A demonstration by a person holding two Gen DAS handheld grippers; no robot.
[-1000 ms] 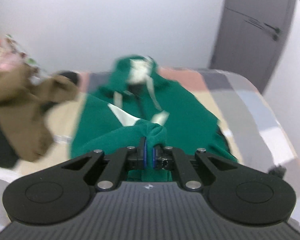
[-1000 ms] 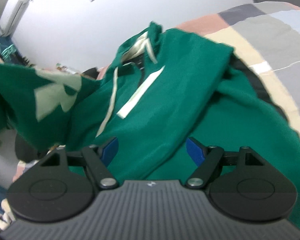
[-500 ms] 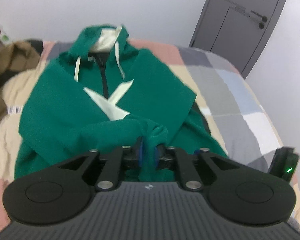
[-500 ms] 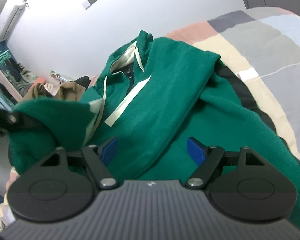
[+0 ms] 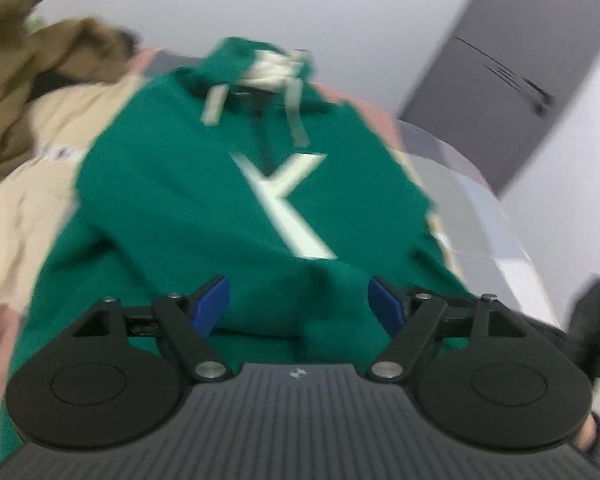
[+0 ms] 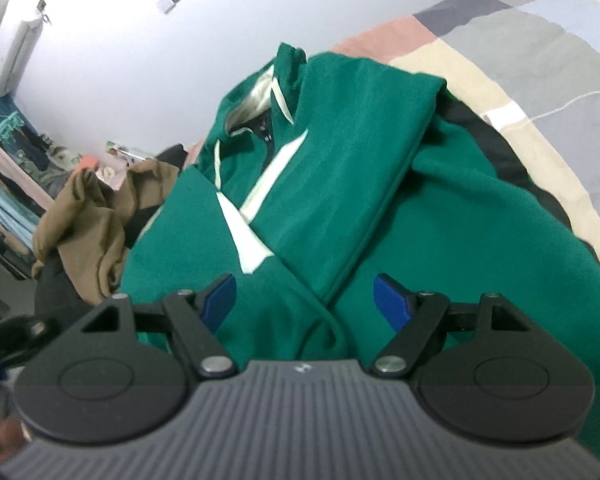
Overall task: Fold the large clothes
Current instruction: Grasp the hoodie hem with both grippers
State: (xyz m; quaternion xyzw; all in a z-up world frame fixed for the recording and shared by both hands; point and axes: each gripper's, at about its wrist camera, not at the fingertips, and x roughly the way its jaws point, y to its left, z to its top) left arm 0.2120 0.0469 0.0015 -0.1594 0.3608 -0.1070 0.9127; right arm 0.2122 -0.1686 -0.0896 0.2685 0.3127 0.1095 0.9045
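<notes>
A green hoodie [image 5: 204, 200] with pale stripes and drawstrings lies face up on the bed, both sleeves folded across its chest so the stripes cross. It also shows in the right wrist view [image 6: 340, 184]. My left gripper [image 5: 298, 304] is open and empty, just above the sleeve cuff at the hoodie's lower middle. My right gripper [image 6: 304, 300] is open and empty, over the crossed sleeves near the hem. The left wrist view is blurred by motion.
The bed has a patchwork cover [image 6: 540, 40] in pink, beige and grey. A brown garment pile [image 6: 88, 220] lies left of the hoodie, also in the left wrist view [image 5: 28, 76]. A grey door [image 5: 512, 80] stands at the right. A black garment edge [image 6: 500, 152] shows under the hoodie.
My left gripper has opened and let go of the green sleeve, which now lies across the chest. My right gripper stays open over the hoodie, slightly shifted.
</notes>
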